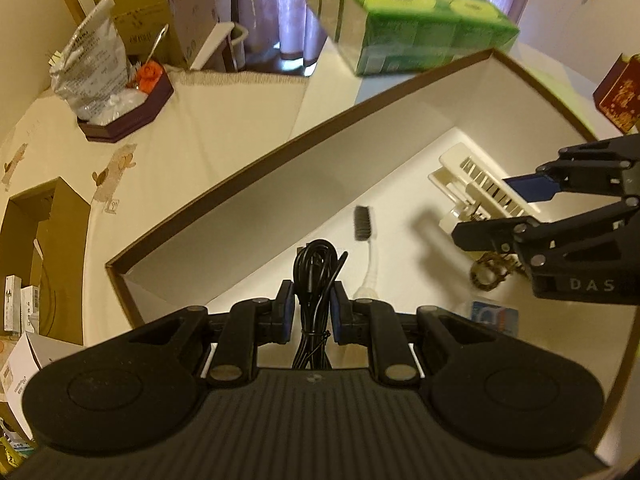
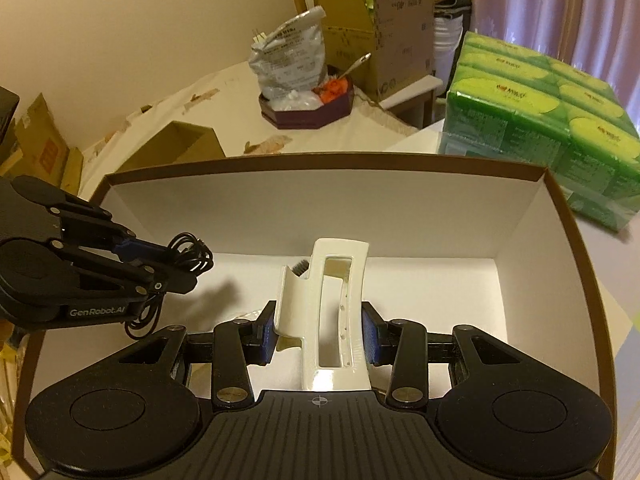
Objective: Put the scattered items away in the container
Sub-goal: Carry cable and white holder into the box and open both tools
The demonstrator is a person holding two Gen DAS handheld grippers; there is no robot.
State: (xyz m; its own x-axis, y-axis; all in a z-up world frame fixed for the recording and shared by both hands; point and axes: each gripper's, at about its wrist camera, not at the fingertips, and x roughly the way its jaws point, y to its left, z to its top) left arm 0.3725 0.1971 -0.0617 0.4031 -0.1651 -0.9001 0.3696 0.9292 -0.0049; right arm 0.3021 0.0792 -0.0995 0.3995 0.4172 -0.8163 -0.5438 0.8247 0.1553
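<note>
Left gripper (image 1: 313, 312) is clamped on a coiled black cable (image 1: 314, 276), right gripper (image 2: 319, 330) is squeezing a glossy white hair claw clip (image 2: 334, 308), both hovering inside the box (image 2: 320, 208). Already lying on the matte white floor: a toothbrush (image 1: 366, 236) with dark bristles, a small blue packet (image 1: 494, 316) and a brownish ring-shaped trinket (image 1: 486, 276) (too blurry to name). Looks nearly done, just these two left to drop. Green tissue packs (image 2: 544, 120) sit beyond on the tabletop (image 1: 160, 152).

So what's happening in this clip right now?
A person is tidying items into a brown-rimmed box with two handheld tongs. The left tongs grip a bundled black cable; the right tongs hold a white hair claw clip. Both are over the box, where a toothbrush already lies.
</note>
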